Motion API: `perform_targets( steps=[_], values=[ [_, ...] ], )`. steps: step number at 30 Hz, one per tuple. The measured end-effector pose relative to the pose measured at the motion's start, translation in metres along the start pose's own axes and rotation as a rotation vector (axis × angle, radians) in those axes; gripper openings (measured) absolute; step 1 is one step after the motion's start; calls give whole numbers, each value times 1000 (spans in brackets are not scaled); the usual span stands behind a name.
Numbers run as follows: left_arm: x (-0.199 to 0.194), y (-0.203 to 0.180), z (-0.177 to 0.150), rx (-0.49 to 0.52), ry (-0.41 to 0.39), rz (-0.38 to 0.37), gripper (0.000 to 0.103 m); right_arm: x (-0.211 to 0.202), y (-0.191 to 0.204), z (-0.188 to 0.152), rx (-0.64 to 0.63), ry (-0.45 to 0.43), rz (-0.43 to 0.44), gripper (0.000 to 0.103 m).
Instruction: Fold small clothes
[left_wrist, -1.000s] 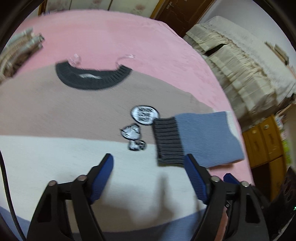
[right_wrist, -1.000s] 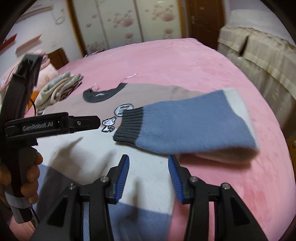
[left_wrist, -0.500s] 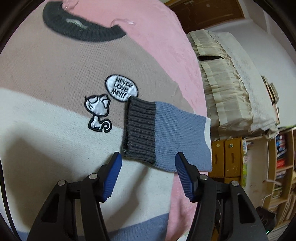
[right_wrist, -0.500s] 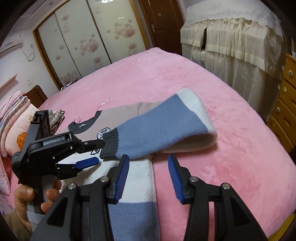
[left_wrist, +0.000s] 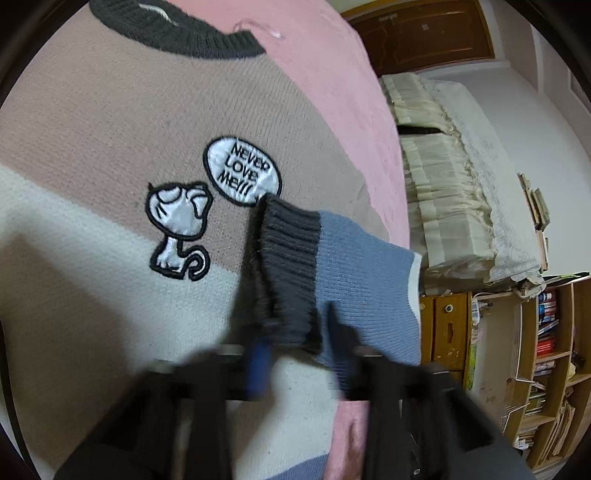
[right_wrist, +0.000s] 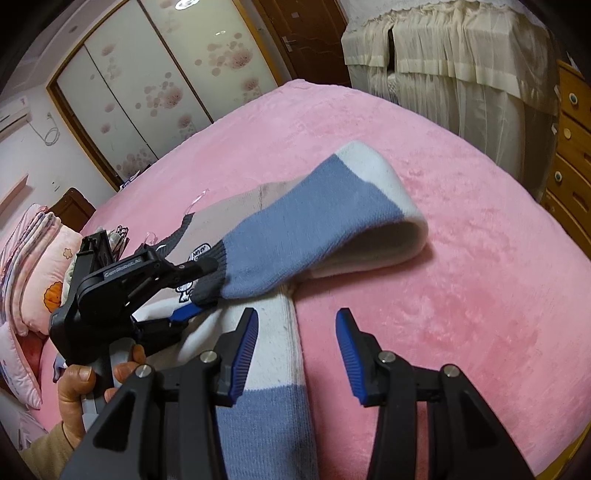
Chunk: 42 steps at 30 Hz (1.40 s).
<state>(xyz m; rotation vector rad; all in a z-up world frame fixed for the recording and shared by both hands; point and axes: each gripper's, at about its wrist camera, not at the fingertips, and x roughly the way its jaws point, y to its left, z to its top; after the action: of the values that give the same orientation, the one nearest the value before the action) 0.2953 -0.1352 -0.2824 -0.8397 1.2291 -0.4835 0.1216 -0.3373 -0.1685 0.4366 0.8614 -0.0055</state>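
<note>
One small knitted sweater (left_wrist: 110, 229) lies flat on the pink bed (right_wrist: 461, 229), front up, its cartoon patch (left_wrist: 177, 229) showing. Its blue sleeve (right_wrist: 317, 221) is folded across the chest, and the dark ribbed cuff (left_wrist: 288, 266) sits between the fingers of the left claw (left_wrist: 295, 343), which closes on the cuff's near edge; that view is blurred there. The right claw (right_wrist: 295, 339) hovers with fingers spread, holding nothing, over the sweater's side edge just below the folded sleeve. A stack of folded bedding (right_wrist: 33, 266) rests beyond the left claw.
</note>
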Motion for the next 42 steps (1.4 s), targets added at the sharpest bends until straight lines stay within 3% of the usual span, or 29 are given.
perform_targets(
  steps=[4,10,16,21,23,29,36,42],
  values=[
    [-6,-15,-2,48,-16,46,9,-1,2,-3,-11,6,-12,44],
    [-38,-72,1,263,-81,127,8,-6,3,-1,-39,2,-54,44],
    [-100,-145,6,546,-227,214,8,-3,3,11,-48,2,-105,44],
    [-149,-169,16,717,-352,327,8,1,6,20,-75,3,-128,44],
    [-169,-158,26,712,-374,364,8,6,9,22,-98,5,-139,44],
    [-209,-97,61,577,-420,454,8,26,17,22,-152,36,-152,44],
    [-213,-12,69,424,-382,526,8,55,22,21,-206,88,-164,44],
    [-209,24,68,340,-371,531,8,73,26,26,-215,118,-149,44]
  ],
)
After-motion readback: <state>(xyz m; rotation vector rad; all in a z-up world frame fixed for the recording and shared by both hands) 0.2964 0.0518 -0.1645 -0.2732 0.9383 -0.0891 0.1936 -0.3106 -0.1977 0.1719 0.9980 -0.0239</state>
